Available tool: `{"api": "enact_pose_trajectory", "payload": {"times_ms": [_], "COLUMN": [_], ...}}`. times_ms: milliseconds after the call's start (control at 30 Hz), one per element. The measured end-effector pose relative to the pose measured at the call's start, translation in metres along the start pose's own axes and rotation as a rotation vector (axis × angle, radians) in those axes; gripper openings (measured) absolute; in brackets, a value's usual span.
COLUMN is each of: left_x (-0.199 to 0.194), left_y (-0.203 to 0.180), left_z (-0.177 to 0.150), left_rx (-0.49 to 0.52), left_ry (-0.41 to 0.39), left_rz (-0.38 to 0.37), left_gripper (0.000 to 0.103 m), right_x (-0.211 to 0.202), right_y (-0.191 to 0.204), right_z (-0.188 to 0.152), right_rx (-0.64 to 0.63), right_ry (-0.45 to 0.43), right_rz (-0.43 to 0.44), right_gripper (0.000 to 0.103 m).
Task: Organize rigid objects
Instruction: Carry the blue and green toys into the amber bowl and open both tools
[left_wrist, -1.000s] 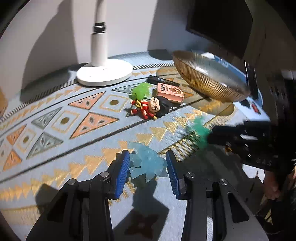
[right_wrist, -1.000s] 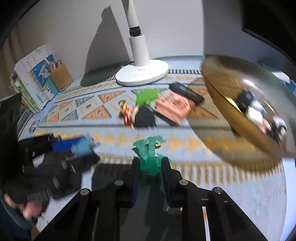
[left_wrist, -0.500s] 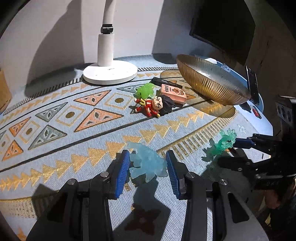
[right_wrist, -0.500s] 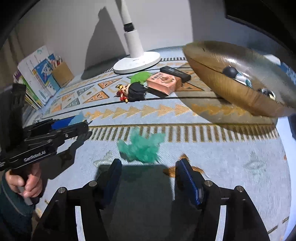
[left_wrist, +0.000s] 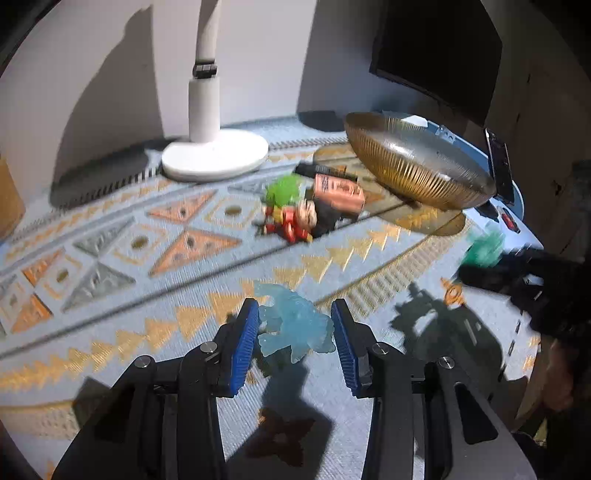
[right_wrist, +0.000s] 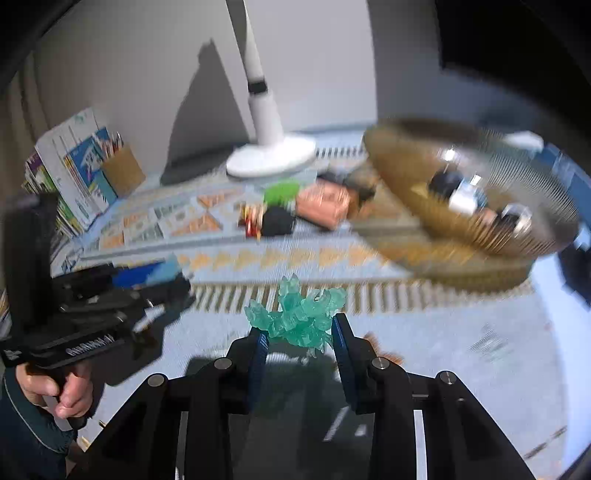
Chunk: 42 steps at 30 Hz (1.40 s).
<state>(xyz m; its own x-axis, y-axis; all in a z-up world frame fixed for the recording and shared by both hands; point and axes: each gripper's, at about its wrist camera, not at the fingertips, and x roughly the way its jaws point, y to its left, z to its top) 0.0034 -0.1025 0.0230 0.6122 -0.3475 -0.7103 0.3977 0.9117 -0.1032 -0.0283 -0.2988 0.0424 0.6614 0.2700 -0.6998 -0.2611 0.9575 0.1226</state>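
Note:
My left gripper (left_wrist: 294, 326) is shut on a pale blue translucent figure (left_wrist: 291, 325), held above the patterned mat. My right gripper (right_wrist: 298, 330) is shut on a teal translucent figure (right_wrist: 299, 317); it shows blurred at the right of the left wrist view (left_wrist: 484, 251). The gold ribbed bowl (left_wrist: 413, 166) stands at the back right and holds several small toys (right_wrist: 465, 195). A red and black doll (left_wrist: 295, 221), a green figure (left_wrist: 282, 192) and a pink box (left_wrist: 338, 192) lie mid-mat.
A white lamp base (left_wrist: 214, 155) stands at the back. A black flat item (left_wrist: 321, 170) lies behind the pink box. Books and a pencil holder (right_wrist: 122, 170) stand at the far left. A phone (left_wrist: 498, 162) leans beyond the bowl. A dark monitor (left_wrist: 436, 51) hangs behind.
The right gripper, open with the teal figure lying in front of it half a second ago, has closed on that figure and lifted it. The left gripper still holds the blue figure.

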Motion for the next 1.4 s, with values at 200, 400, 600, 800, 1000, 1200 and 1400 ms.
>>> {"api": "enact_pose_trajectory", "payload": {"times_ms": [200, 400, 600, 800, 1000, 1200, 1400], "left_x": [-0.064, -0.091, -0.045, 0.039, 0.108, 0.14, 0.122], "left_y": [-0.027, -0.078, -0.131, -0.158, -0.158, -0.158, -0.15], "left_z": [0.077, 0.153, 0.187, 0.184, 0.171, 0.161, 0.167], "left_rx": [0.067, 0.155, 0.203, 0.198, 0.155, 0.139, 0.085], "left_ry": [-0.192, -0.314, -0.269, -0.131, -0.005, 0.074, 0.041], "left_rz": [-0.086, -0.16, -0.224, -0.249, -0.259, -0.252, -0.283], "left_gripper": [0.038, 0.038, 0.038, 0.038, 0.038, 0.038, 0.077], "right_x": [-0.08, -0.142, -0.122, -0.062, -0.017, 0.012, 0.005], "right_y": [-0.04, -0.097, -0.15, -0.189, -0.219, -0.228, -0.228], "right_z": [0.053, 0.111, 0.128, 0.114, 0.099, 0.091, 0.095], "right_rx": [0.048, 0.141, 0.255, 0.322, 0.375, 0.398, 0.374], "right_ry": [-0.201, -0.35, -0.307, -0.184, -0.066, 0.017, -0.008], "right_rz": [-0.072, -0.191, -0.232, -0.25, -0.232, -0.232, -0.201], "right_gripper": [0.034, 0.034, 0.034, 0.034, 0.034, 0.034, 0.036]}}
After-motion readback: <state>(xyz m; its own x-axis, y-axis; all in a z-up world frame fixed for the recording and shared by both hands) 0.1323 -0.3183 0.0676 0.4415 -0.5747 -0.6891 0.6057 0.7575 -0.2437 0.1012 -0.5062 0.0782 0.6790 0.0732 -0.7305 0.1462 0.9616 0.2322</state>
